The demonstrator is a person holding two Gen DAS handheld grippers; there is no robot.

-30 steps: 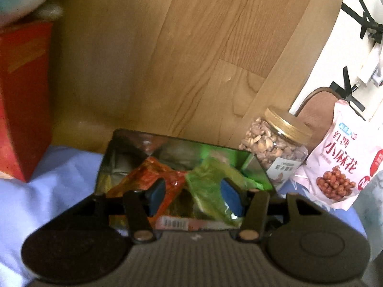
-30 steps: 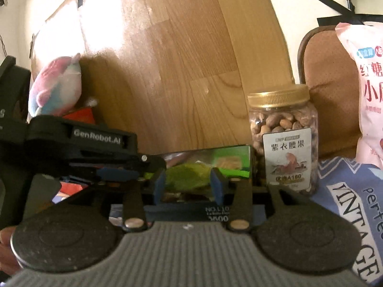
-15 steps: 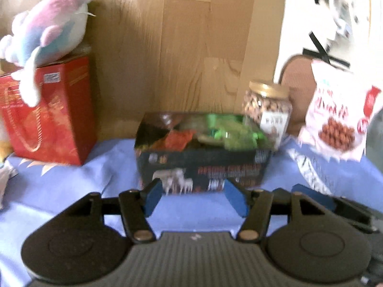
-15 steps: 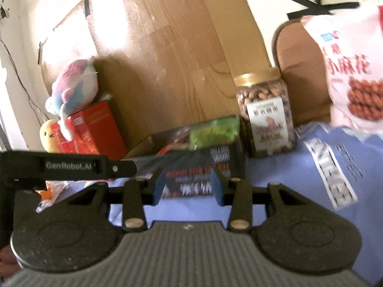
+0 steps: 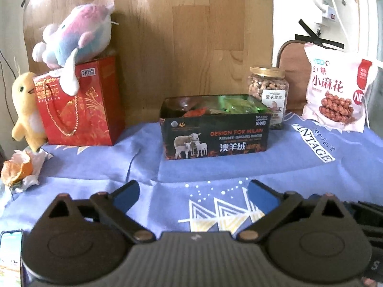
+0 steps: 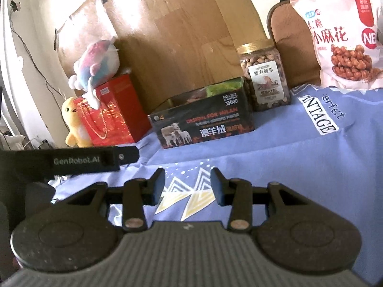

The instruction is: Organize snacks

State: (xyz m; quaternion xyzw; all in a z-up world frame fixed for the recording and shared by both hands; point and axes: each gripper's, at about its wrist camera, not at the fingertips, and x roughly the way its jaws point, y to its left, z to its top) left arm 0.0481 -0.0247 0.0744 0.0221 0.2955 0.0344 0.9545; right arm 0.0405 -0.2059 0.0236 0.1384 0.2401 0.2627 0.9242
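A black open box (image 5: pixel 215 136) printed with sheep stands on the blue cloth, holding an orange packet (image 5: pixel 195 112) and green packets (image 5: pixel 237 106). It also shows in the right wrist view (image 6: pixel 203 124). My left gripper (image 5: pixel 193 192) is open wide and empty, well in front of the box. My right gripper (image 6: pixel 188 183) is open and empty, also back from the box. The left gripper's black body (image 6: pixel 71 160) shows at the left of the right wrist view.
A jar of nuts (image 5: pixel 269 93) stands right of the box, with a pink snack bag (image 5: pixel 335 95) beyond. A red gift bag (image 5: pixel 79 105) with a plush whale (image 5: pixel 76 38) and a yellow plush chick (image 5: pixel 26 110) stand left. Orange peel (image 5: pixel 18 169) lies at the left edge.
Both grippers have pulled back from over the box toward the near side of the table. The left gripper has opened wider. The packets stay in the box.
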